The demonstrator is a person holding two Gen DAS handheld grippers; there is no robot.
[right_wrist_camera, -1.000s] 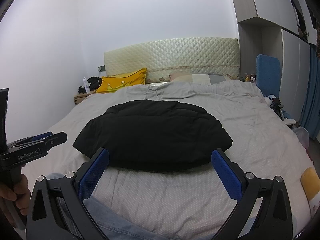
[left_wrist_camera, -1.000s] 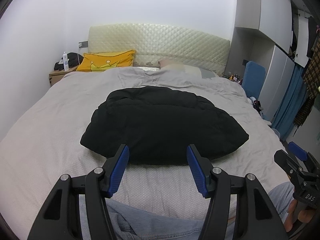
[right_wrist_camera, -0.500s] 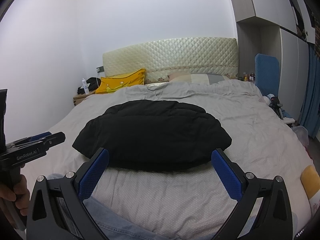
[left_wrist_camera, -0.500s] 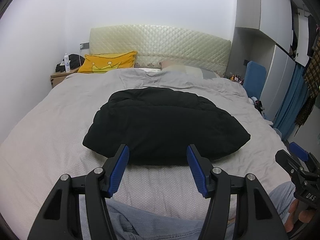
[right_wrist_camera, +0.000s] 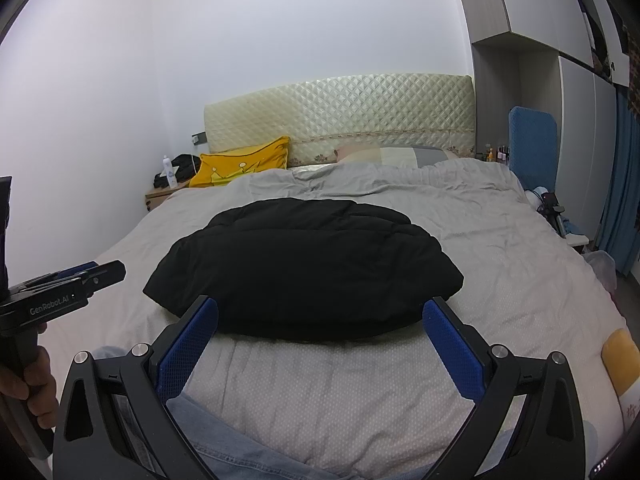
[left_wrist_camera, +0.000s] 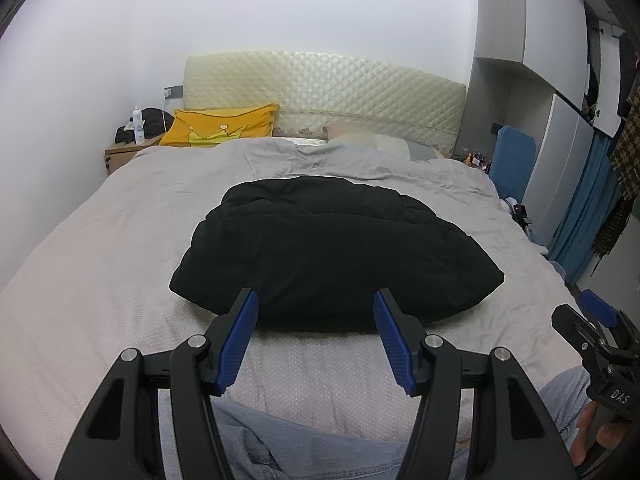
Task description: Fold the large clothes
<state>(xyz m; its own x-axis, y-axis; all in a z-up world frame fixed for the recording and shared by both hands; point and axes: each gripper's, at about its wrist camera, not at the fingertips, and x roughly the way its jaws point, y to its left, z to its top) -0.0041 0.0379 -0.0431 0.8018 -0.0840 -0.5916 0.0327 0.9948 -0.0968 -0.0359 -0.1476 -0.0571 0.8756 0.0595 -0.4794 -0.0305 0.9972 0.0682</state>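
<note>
A folded black puffer jacket (left_wrist_camera: 336,256) lay in the middle of each frame on the grey bed (left_wrist_camera: 100,280), its near edge just beyond both tools. The left tool (left_wrist_camera: 316,336) hung low in its frame with its blue pads apart, holding nothing. The right tool (right_wrist_camera: 320,344) stood wider apart, also holding nothing, above the denim-clad knees (right_wrist_camera: 240,456) at the bottom edge. A yellow pillow (right_wrist_camera: 244,162) leaned on the quilted headboard (right_wrist_camera: 340,116) at upper centre.

Matt black puffy jacket (left_wrist_camera: 332,252), likely nylon; dotted cloth bedcover (left_wrist_camera: 100,280).
</note>
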